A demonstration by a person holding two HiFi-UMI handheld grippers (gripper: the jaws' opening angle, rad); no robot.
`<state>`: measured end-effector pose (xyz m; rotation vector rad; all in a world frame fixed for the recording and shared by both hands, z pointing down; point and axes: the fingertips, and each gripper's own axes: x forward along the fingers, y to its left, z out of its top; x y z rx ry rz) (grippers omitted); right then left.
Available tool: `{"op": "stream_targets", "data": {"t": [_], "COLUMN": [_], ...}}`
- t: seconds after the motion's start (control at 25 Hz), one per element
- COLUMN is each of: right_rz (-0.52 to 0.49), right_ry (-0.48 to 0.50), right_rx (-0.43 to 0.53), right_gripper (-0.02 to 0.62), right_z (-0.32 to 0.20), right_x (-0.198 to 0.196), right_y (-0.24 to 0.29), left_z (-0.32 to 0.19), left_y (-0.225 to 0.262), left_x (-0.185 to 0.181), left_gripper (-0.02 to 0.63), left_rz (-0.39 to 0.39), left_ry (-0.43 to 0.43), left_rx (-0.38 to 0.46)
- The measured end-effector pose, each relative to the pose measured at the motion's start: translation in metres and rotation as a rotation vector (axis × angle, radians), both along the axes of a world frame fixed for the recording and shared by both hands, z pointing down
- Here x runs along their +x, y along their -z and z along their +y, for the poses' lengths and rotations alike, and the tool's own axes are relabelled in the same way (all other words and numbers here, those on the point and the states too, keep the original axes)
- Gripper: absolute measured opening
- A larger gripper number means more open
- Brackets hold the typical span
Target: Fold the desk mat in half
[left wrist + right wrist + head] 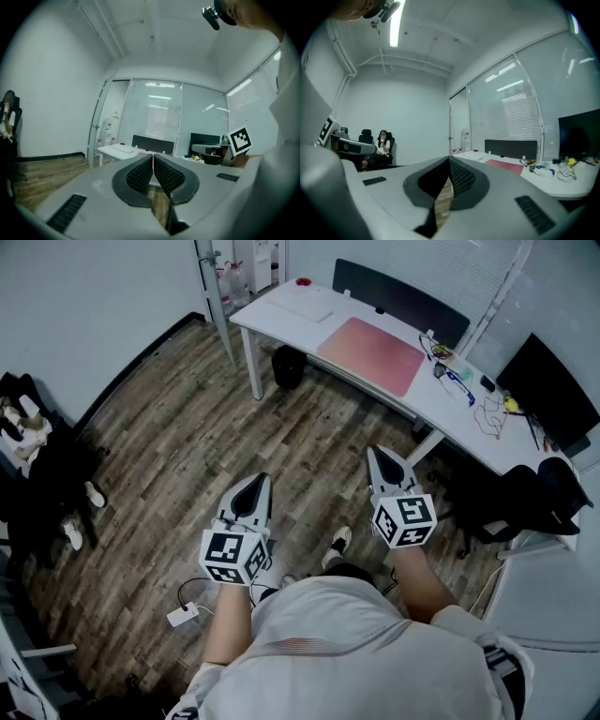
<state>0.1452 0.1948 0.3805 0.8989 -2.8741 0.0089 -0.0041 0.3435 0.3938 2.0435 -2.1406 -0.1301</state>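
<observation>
A pink desk mat (372, 353) lies flat and unfolded on the white desk (309, 329) across the room; it also shows as a thin pink strip in the right gripper view (505, 165). Both grippers are held in the air over the wood floor, well short of the desk. My left gripper (255, 480) is shut with nothing between its pads (153, 157). My right gripper (376, 453) is also shut and empty (449, 160). Each points toward the desk.
A dark screen panel (398, 298) runs along the desk's back edge. A monitor (547, 390), cables and small items (464, 381) sit at the desk's right end. A black bin (289, 366) stands under the desk. A seated person (383, 147) is at the far wall. A power strip (182, 615) lies on the floor.
</observation>
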Motion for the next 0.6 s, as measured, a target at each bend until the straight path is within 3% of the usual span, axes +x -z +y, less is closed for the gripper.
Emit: {"op": "stream_targets", "data": {"t": [0.6], "right_rz": [-0.002], "right_ry": [-0.022], "right_rx": [0.016], "right_gripper": [0.051], "right_z": [0.0012], "right_x": [-0.0017], "right_y": [0.0055], "left_z": [0.0009], "left_y": [-0.0009], "left_x": [-0.0030], "left_gripper": [0.020], "left_rz": [0.005], "left_ry": [-0.014], "left_rx": [-0.031]}}
